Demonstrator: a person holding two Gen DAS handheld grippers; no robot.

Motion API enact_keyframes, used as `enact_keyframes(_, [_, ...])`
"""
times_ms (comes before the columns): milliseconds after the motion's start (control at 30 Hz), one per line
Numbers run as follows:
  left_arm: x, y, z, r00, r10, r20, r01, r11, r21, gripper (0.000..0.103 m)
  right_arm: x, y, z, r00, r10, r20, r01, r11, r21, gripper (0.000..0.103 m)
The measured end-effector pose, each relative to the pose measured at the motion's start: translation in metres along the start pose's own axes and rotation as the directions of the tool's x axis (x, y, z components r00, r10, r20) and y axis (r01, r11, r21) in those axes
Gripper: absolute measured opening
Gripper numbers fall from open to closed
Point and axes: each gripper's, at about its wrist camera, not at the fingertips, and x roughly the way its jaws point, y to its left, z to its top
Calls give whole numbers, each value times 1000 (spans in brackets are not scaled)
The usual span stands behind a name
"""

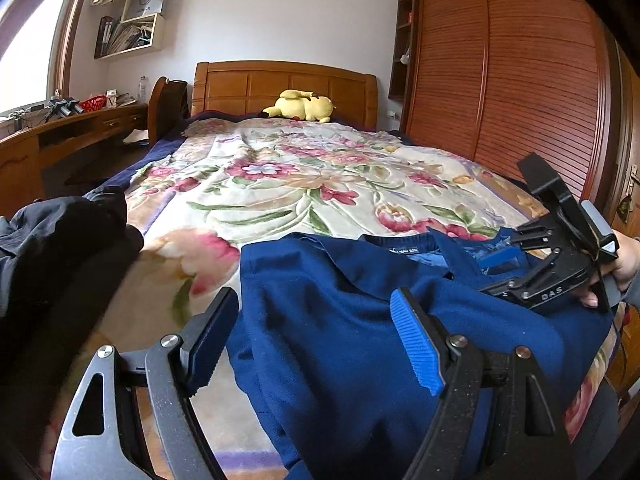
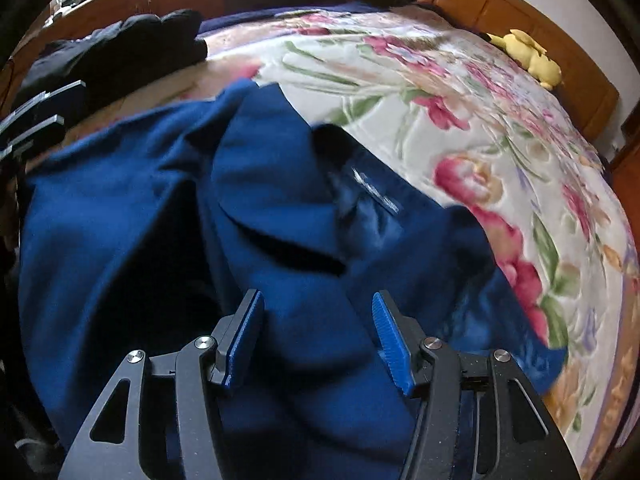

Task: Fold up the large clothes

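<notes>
The dark blue fabric garment with a collar (image 1: 340,300) lies at the near end of the bed, on the cream blanket with a pink and green floral print (image 1: 280,184). Its collar and white neck label (image 2: 376,192) point toward the wooden headboard (image 1: 284,88); the long axis appears to run along the bed, though the lower part of the garment is out of view. The cloth is rumpled, with folds crossing near the collar.

The left gripper (image 1: 316,336) hovers over the garment's left portion, jaws spread wide, with nothing between the blue ribbed pads (image 1: 418,346). Its left finger stands over the garment's left edge.

The right gripper (image 2: 318,336) is angled down over the cloth just below the collar, jaws partly open; whether the pads touch the cloth cannot be told. In the left wrist view, a hand (image 1: 618,268) holds this tool at the garment's right side.

A black heap of clothing (image 1: 60,240) lies well left of the garment. A yellow plush toy (image 1: 300,106) rests against the headboard.
</notes>
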Motion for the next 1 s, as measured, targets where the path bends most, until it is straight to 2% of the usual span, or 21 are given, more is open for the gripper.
enact_keyframes(200, [-2,-3,0,1000,-4,5,4,1000,13,79,-4,-10,-15,998,21,-59,-19,1000,22,58])
enact_keyframes(333, [-1,-4,1,1000,-1,0,1,1000,16,79,-5,-9,-21,998,25,-60,-25,1000,7,56])
enact_keyframes(367, [0,-3,1,1000,0,-2,0,1000,15,79,-6,-9,-21,998,18,-57,-18,1000,10,50])
enact_keyframes(433, [0,-3,2,1000,1,-3,-1,1000,13,79,-5,-8,-21,999,-7,-51,7,1000,-1,4])
enact_keyframes(533, [0,-3,2,1000,2,3,-2,1000,15,79,-18,-7,-17,997,-79,15,79,996,-28,1])
enact_keyframes(600, [0,-2,3,1000,3,3,-3,1000,20,79,-30,-13,-5,986,-147,82,148,989,-9,1])
enact_keyframes(633, [-1,-2,3,1000,7,5,-7,1000,22,79,-39,-17,1,972,-192,137,193,981,10,1])
enact_keyframes(700, [-2,1,5,1000,25,3,-25,999,26,79,-54,-27,14,928,-299,222,289,954,73,1])
enact_keyframes(767, [-4,6,8,999,42,12,-42,999,16,79,-59,-41,23,895,-373,246,347,927,144,1])
enact_keyframes(800, [-6,9,10,999,46,16,-46,999,10,79,-55,-48,26,887,-402,225,372,913,165,1])
enact_keyframes(833, [-6,11,11,999,49,19,-49,999,7,79,-47,-53,27,894,-402,196,373,912,171,2])
enact_keyframes(867, [-7,15,11,998,57,23,-58,998,4,79,-36,-57,26,916,-371,151,347,924,163,2])
enact_keyframes(900, [-8,18,11,998,66,25,-66,998,-2,79,-26,-61,24,928,-357,103,339,927,158,14])
enact_keyframes(933, [-7,20,11,997,70,23,-70,998,-6,79,-18,-66,20,930,-361,66,347,924,161,32])
enact_keyframes(1000, [-6,25,10,997,74,20,-74,997,-20,79,-19,-73,7,932,-357,60,341,921,187,52])
